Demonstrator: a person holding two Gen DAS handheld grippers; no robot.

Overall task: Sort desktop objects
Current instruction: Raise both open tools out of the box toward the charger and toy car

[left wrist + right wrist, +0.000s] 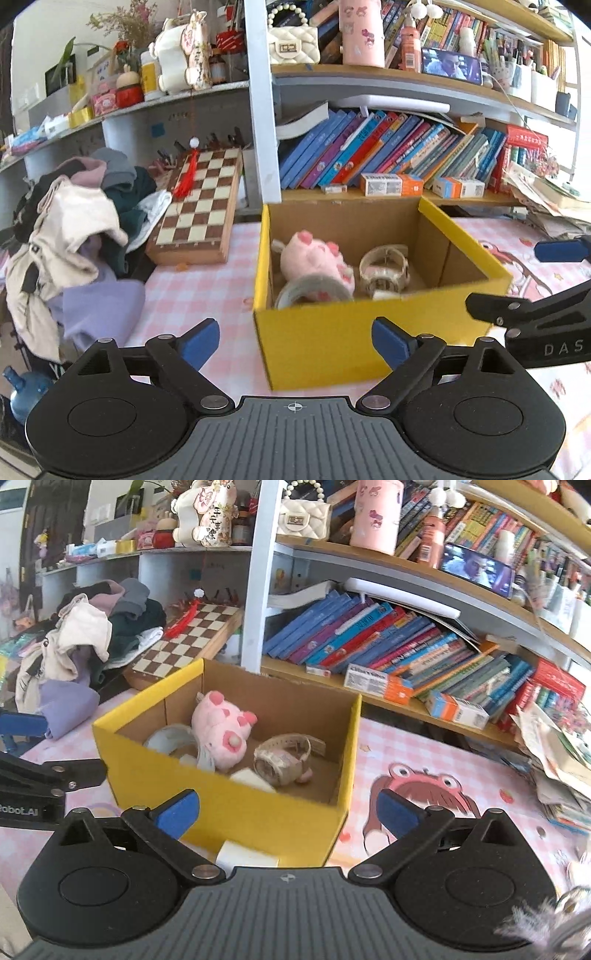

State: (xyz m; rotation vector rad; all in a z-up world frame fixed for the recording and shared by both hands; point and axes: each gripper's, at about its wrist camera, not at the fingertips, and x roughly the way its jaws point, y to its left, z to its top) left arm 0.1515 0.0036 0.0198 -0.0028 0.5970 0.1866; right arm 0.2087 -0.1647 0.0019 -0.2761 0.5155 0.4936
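Both claws stand spread wide and empty over a pink checked worktop (207, 273), one on either side of a yellow cardboard box (325, 343). The left claw (294, 341) frames the box's near wall and near-left corner between its blue pads, with nothing pressed by them. The right claw (289, 814) hangs before the box's near-right corner, its pads likewise gripping nothing; a small white block (246, 856) lies on the worktop just beside the box's outer wall, under this claw.

Inside the open box sit the sorted things: a pink plush toy (221, 734) toward the middle, a pale wristwatch (282, 758) to its right, a roll of tape (312, 291) against the near wall, and a second white block (252, 778) near the watch.

Beyond the box, toward the worktop's far edge, a wooden chessboard (201, 206) with a red tassel (184, 177) leans at the back left, beside a heap of clothes (74, 229) at the left edge. A row of slanted books (388, 642) fills the low shelf behind, small cartons (391, 184) set before them. A cartoon print (417, 794) marks the worktop on the right.
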